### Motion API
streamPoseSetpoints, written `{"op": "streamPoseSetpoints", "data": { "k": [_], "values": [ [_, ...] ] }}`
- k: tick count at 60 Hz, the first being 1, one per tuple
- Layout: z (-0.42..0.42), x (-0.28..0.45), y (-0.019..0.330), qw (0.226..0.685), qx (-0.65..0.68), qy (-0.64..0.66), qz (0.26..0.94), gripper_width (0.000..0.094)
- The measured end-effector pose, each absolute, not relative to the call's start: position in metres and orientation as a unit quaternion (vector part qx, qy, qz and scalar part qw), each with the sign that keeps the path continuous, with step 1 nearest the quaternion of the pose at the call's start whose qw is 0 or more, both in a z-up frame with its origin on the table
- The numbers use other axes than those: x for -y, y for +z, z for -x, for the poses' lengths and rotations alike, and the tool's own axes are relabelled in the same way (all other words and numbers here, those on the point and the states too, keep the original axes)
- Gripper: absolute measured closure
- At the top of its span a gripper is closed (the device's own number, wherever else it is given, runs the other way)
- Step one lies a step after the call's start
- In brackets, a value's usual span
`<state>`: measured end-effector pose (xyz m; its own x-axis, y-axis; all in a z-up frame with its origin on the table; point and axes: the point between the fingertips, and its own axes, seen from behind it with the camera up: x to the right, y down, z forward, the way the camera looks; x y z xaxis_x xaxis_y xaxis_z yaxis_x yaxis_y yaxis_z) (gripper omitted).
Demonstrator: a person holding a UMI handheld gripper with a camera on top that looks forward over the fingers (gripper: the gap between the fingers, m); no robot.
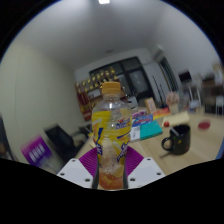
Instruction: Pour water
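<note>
A clear plastic bottle (111, 130) with a yellow label and an orange cap stands upright between my gripper's fingers (111, 166). Both purple pads (88, 160) press against its sides near the lower part, which holds amber liquid. The bottle is held above the wooden table (205, 140). A black mug (178, 139) stands on the table, ahead and to the right of the bottle, with its handle turned toward the bottle.
A colourful box (146, 128) lies on the table behind the bottle, next to the mug. A purple-and-white item (38, 151) sits at the left. Shelves with goods (108, 80) line the far wall. Chairs and desks stand at the far right.
</note>
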<state>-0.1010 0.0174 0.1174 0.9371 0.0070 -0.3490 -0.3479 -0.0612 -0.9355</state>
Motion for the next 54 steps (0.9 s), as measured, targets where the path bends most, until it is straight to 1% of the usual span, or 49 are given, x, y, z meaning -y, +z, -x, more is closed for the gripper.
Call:
{"op": "streamPoseSetpoints", "data": {
  "k": [1,4,5,7,8,13,14,15,16,22,23,25,26,30,34,35,42,43,47,50,54],
  "values": [
    [0.090,-0.028,0.117,0.674,-0.134,0.163,0.708,0.0599],
    [0.083,-0.037,0.136,0.654,-0.208,0.262,0.679,0.0599],
    [0.088,-0.032,0.149,0.641,-0.239,0.296,0.666,0.0599],
    [0.088,-0.036,0.160,0.618,-0.291,0.362,0.634,0.0600],
    [0.075,-0.050,0.154,0.606,-0.303,0.401,0.617,0.0601],
    [0.051,-0.056,0.169,0.526,-0.393,0.545,0.521,0.0602],
    [0.053,-0.044,0.180,0.509,-0.411,0.565,0.502,0.0602],
    [0.058,-0.048,0.190,0.496,-0.432,0.579,0.482,0.0602],
    [0.048,-0.066,0.177,0.489,-0.434,0.593,0.470,0.0600],
    [0.021,-0.077,0.162,0.441,-0.473,0.638,0.418,0.0599],
    [0.030,-0.061,0.179,0.432,-0.484,0.642,0.409,0.0604],
    [0.028,-0.059,0.181,0.418,-0.486,0.661,0.391,0.0600],
    [0.025,-0.075,0.179,0.412,-0.491,0.667,0.381,0.0600],
    [0.017,-0.074,0.183,0.382,-0.506,0.695,0.340,0.0599],
    [0.017,-0.062,0.180,0.362,-0.520,0.703,0.322,0.0598],
    [0.015,-0.074,0.184,0.359,-0.525,0.703,0.320,0.0597],
    [0.016,-0.062,0.184,0.339,-0.535,0.716,0.294,0.0602],
    [0.012,-0.070,0.186,0.337,-0.537,0.716,0.292,0.0602],
    [0.011,-0.069,0.184,0.341,-0.541,0.713,0.289,0.0600],
    [0.011,-0.067,0.183,0.346,-0.535,0.710,0.299,0.0602],
    [0.014,-0.071,0.185,0.371,-0.516,0.699,0.329,0.0600]
  ]
}}
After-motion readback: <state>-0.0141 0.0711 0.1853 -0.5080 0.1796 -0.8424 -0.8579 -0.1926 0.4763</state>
